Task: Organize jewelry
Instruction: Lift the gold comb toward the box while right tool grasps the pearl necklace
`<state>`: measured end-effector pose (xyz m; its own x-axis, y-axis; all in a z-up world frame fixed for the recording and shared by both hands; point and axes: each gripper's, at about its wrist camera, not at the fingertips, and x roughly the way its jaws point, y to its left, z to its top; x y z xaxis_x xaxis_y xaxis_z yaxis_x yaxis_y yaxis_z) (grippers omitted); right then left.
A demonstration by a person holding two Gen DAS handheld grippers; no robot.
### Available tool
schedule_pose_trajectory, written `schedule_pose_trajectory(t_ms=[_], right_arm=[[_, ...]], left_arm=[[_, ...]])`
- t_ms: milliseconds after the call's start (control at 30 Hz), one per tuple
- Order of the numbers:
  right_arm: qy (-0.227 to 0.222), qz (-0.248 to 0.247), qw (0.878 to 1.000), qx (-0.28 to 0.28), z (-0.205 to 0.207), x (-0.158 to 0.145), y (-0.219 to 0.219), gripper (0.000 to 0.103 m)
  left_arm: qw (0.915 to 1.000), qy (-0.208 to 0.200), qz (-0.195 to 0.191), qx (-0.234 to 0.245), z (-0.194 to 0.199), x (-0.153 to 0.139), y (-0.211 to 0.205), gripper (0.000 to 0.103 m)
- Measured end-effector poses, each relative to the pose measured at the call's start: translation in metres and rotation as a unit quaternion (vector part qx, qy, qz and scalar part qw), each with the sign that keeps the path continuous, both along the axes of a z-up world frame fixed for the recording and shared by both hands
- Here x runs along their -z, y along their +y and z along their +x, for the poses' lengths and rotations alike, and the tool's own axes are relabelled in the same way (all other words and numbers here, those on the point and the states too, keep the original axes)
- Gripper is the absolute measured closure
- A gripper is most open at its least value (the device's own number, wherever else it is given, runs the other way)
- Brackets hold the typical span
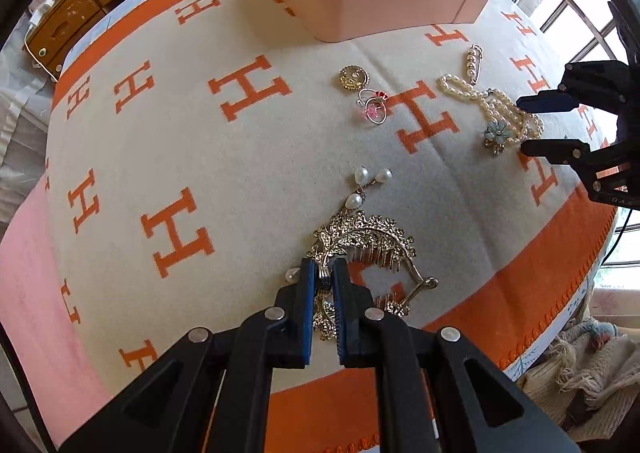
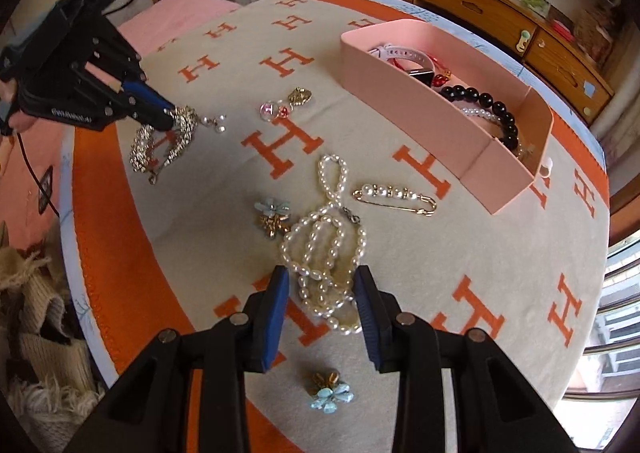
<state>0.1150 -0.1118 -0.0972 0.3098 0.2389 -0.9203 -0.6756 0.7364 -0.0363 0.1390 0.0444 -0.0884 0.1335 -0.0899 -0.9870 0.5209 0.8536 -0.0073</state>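
Gripping the ornate silver filigree hair comb [image 1: 360, 241] near the orange border of the cream H-patterned blanket [image 1: 200, 157], your left gripper [image 1: 327, 273] has its blue pads nearly together on the metal. Further right, your right gripper [image 2: 322, 293] stands partly open, its jaws either side of the white pearl strand [image 2: 324, 249], which lies loose on the cloth; I cannot tell if the pads touch it. Beyond sits the pink cardboard box [image 2: 404, 93] holding other pieces.
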Motion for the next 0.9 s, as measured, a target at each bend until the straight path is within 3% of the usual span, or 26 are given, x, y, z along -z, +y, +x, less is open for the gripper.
schedule_pose_trajectory(t_ms=[100,267,333,433,633,900], right_arm=[[0.003,-0.018,1.000,0.000,0.001,-0.002,0.002,0.065],[0.026,-0.008,0.999,0.021,0.007,-0.002,-0.004,0.067],[0.029,-0.003,0.999,0.033,0.009,-0.003,-0.005,0.093],[0.046,0.013,0.997,0.052,0.012,-0.004,-0.009,0.094],[0.004,0.045,0.995,0.089,0.002,-0.024,-0.014,0.094],[-0.093,0.112,0.981,0.126,-0.007,-0.106,-0.019,0.094]], left_arm=[[1.0000,-0.002,-0.004,0.001,0.001,-0.003,-0.003,0.096],[0.9999,-0.008,-0.009,0.002,-0.001,-0.013,-0.006,0.096],[0.9999,-0.012,-0.012,0.000,-0.003,-0.018,-0.004,0.096],[0.9996,-0.020,-0.018,-0.008,-0.004,-0.029,-0.002,0.096],[0.9977,-0.051,-0.032,-0.032,-0.009,-0.065,0.001,0.096],[0.9890,-0.115,-0.065,-0.067,-0.001,-0.126,-0.008,0.096]])
